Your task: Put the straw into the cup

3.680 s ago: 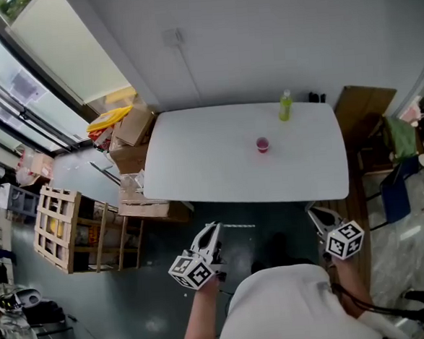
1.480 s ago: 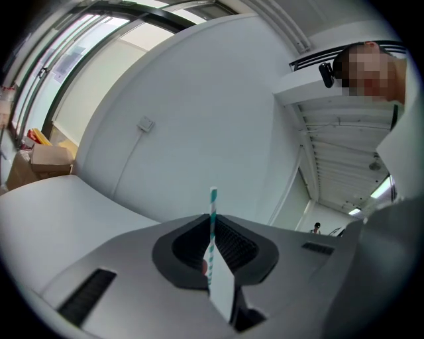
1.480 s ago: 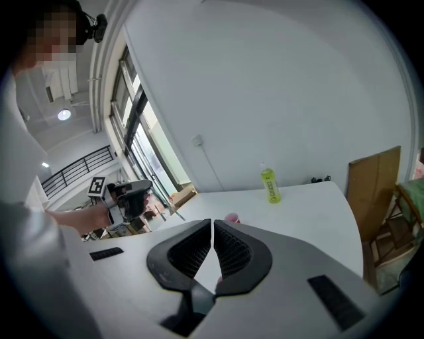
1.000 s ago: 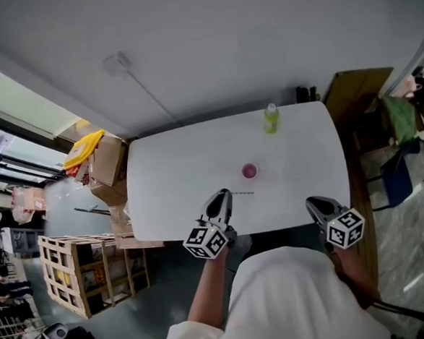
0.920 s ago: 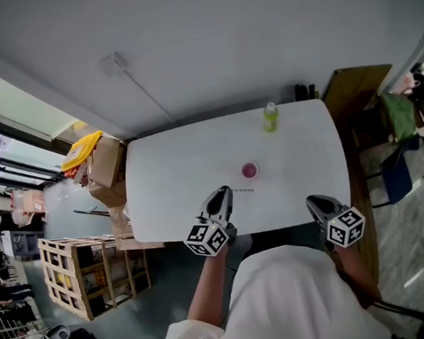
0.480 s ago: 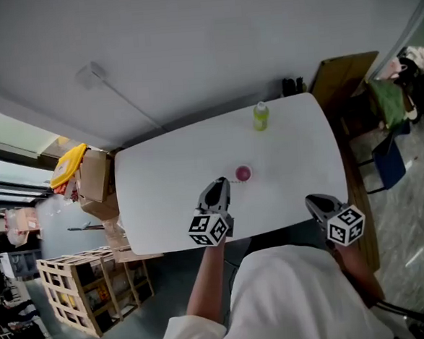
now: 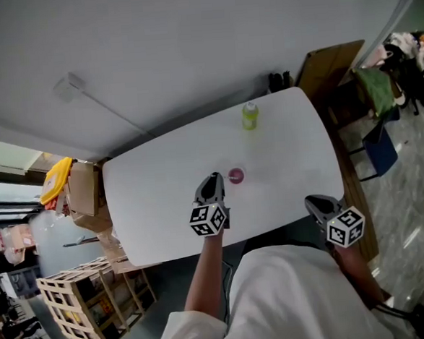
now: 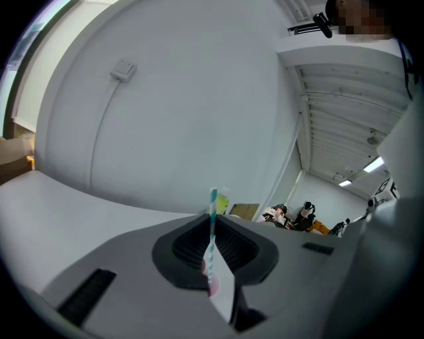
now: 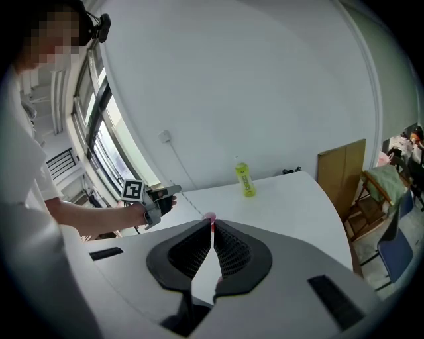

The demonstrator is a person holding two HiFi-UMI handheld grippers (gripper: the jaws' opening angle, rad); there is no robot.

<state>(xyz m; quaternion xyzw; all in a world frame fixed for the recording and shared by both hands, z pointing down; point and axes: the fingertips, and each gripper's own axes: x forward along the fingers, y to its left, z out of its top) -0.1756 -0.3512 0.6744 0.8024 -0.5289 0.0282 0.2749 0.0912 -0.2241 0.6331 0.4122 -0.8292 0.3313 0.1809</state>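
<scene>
Straw (image 8: 211,232) stands upright, clamped in the left gripper's (image 7: 212,181) jaws; cup (image 7: 235,176) just right; right gripper (image 7: 313,202) clenched empty, farther.

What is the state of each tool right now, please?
Left tool: closed on the straw.
Right tool: closed, holding nothing.

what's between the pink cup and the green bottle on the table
Nothing. The stretch of white table between the pink cup and the green bottle is bare, as the head view shows; the right gripper view agrees.
</scene>
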